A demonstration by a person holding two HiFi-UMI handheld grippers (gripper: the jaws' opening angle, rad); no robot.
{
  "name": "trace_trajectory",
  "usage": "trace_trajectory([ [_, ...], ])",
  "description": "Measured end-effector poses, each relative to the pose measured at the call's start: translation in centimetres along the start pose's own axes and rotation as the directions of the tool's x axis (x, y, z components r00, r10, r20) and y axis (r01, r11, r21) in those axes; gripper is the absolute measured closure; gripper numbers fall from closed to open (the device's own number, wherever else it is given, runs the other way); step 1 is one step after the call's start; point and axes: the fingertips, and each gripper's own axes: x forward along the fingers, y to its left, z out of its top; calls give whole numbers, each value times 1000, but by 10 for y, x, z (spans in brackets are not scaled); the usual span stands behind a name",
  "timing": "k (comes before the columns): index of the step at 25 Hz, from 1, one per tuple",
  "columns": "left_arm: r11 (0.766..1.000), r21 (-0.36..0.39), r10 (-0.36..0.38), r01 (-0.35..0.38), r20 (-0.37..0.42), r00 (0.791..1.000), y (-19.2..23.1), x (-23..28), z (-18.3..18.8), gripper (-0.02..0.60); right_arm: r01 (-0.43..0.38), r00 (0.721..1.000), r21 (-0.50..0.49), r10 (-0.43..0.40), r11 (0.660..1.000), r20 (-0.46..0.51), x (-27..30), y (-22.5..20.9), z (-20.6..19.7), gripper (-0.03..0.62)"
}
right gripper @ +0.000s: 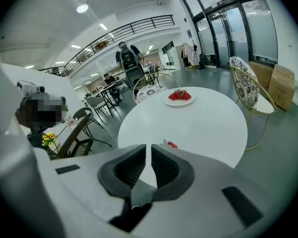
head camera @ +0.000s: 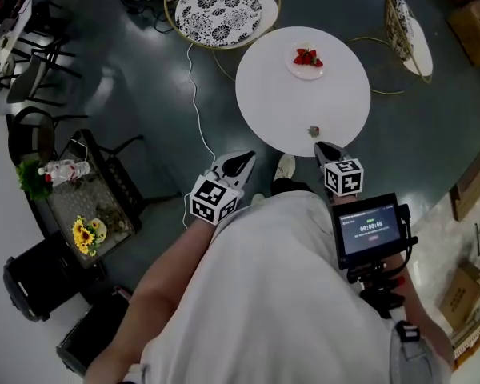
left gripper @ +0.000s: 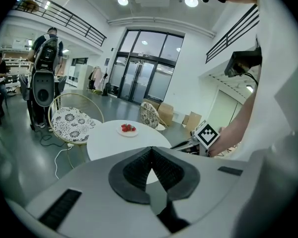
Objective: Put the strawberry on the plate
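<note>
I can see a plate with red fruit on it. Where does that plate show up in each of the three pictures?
Head view: the plate lies near the top, right of middle, on the far side of the round white table.
Left gripper view: the plate is left of middle, just above the jaws.
Right gripper view: the plate is slightly right of middle, in the upper half.
Shared landmark: the round white table, under the plate in all three views.

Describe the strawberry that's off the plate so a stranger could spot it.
Start at the round white table between two patterned chairs. Near its edge closest to the person, ahead of the right gripper, lies one strawberry. Unlike those on the plate at the far side, it sits alone on bare tabletop.
</note>
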Motion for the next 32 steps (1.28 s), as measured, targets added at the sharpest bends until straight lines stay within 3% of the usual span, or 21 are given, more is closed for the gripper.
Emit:
trace_trajectory([
  [4, 1000, -12, 20, -20, -18, 1000, 17, 29, 9, 575, -10, 999, -20, 9, 1000, -38, 28, -30, 9, 582],
  [5, 999, -19, 27, -27, -23, 999, 21, 38, 9, 575, -15, 999, -25, 14, 1000, -51, 35, -38, 10, 572],
  [6, 999, -26, 34, -35, -29, 999, 23, 44, 9, 575, -21, 998, -31, 19, 999, -63, 40, -44, 10, 523],
  [10, 998, -41, 55, -57, -41, 998, 26, 52, 9, 575, -33, 994, -70, 26, 997, -108, 50, -55, 7, 520],
  [16, 993, -66, 96, -100, -58, 994, 32, 63, 11, 575, -83, 978, -194, 42, 977, -207, 69, -64, -1, 519],
  [17, 992, -71, 103, -108, -64, 993, 33, 68, 12, 575, -97, 973, -213, 48, 972, -225, 73, -68, -2, 486],
  [20, 988, -83, 123, -129, -73, 990, 34, 89, 19, 575, -120, 964, -244, 54, 962, -262, 80, -87, -1, 484],
  [22, 987, -87, 131, -137, -70, 989, 34, 92, 21, 575, -138, 957, -258, 62, 956, -283, 83, -88, -3, 484],
  [24, 986, -87, 137, -143, -67, 988, 32, 89, 22, 575, -161, 949, -278, 71, 947, -308, 84, -82, -7, 444],
  [32, 980, -84, 173, -179, -67, 983, 34, 82, 25, 575, -189, 927, -349, 49, 918, -372, 86, -74, -16, 445],
])
